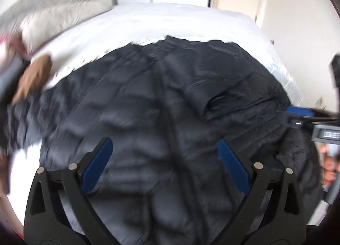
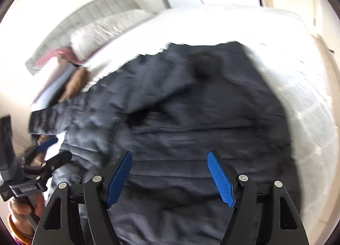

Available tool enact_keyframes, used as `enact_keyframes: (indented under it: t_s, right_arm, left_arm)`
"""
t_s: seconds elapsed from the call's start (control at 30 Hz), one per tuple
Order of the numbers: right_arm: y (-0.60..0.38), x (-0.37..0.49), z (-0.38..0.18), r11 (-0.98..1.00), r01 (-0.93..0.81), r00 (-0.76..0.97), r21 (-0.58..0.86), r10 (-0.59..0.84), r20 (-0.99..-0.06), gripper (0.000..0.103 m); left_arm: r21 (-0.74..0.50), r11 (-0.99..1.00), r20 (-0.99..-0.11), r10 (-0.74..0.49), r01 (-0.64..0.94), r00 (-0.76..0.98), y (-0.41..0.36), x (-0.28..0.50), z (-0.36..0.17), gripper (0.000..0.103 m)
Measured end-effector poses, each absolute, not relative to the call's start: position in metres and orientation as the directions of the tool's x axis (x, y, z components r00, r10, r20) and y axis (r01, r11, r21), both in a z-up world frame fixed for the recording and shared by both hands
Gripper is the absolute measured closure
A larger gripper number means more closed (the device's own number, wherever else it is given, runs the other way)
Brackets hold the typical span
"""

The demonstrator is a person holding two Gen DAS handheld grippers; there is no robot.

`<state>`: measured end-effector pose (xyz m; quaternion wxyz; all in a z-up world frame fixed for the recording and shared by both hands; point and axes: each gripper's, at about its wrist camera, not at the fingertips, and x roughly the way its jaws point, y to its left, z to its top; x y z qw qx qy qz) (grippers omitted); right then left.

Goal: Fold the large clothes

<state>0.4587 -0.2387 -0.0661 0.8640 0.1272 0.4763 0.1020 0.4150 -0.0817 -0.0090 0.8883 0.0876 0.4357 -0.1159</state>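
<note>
Bed (image 1: 191, 21) w/ white sheet filled most of both views, and the dark quilted puffer jacket (image 1: 148, 100) lay spread across it, front up, zip line running roughly down the middle, hem end toward the cameras. One sleeve (image 1: 223, 94) was already lying folded over the jacket's right side; the other sleeve (image 2: 55, 117) still stuck out toward the pillow (image 2: 110, 30) and a brown item (image 2: 76, 83) at the bed edge.

Both pics were smeared, so fine detail was unclear.

Left gripper (image 1: 164, 149) hung over the jacket's lower body, jaws spread wide, nothing btwn the blue pads (image 1: 97, 164). Right gripper (image 2: 170, 160) was likewise spread, no fabric caught, just above the hem area; in the left view its tip sat at the jacket's right edge.

Risks, as I judged them:
- Puffy slick shell: a shallow pinch would likely grab only the top layer, so the fold would drag half the coat and bunch it.
- Folded sleeve could slide off if the body got lifted fast or unevenly.
- Two grippers gripping at mismatched points → skewed fold, zip line off-centre.
- Trapped air could spring the fold back open.
- Out-flung sleeve near the brown item could snag or pull it along.
</note>
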Motion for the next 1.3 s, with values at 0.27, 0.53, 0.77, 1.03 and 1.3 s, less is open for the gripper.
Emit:
enact_keyframes:
  t_s: [0.27,0.53,0.77,1.03,1.3]
  right_arm:
    - [-0.274,0.457,-0.072,0.944,0.05,0.561,0.327,0.245,-0.791,0.028]
    - [-0.279,0.463,-0.097,0.937,0.076,0.519,0.341,0.255,-0.816,0.028]
    - [-0.283,0.463,-0.094,0.931,0.085,0.515,0.354,0.263,-0.816,0.028]
    - [-0.33,0.497,-0.074,0.913,0.124,0.531,0.388,0.27,-0.803,0.028]
    - [-0.36,0.564,-0.111,0.819,0.198,0.572,0.538,0.349,-0.742,0.078]
  left_arm:
    - [0.174,0.936,-0.779,-0.059,0.306,0.624,-0.156,0.474,-0.036,0.004]
    - [0.011,0.996,-0.752,-0.053,0.092,0.658,-0.082,0.498,-0.02,0.004]
    - [-0.237,0.965,-0.763,-0.258,0.116,0.593,0.009,0.479,-0.024,0.004]
    - [-0.395,0.911,-0.761,-0.397,0.118,0.514,0.032,0.503,-0.053,0.02]
    - [-0.376,0.92,-0.712,-0.363,0.11,0.602,0.029,0.522,-0.05,0.089]
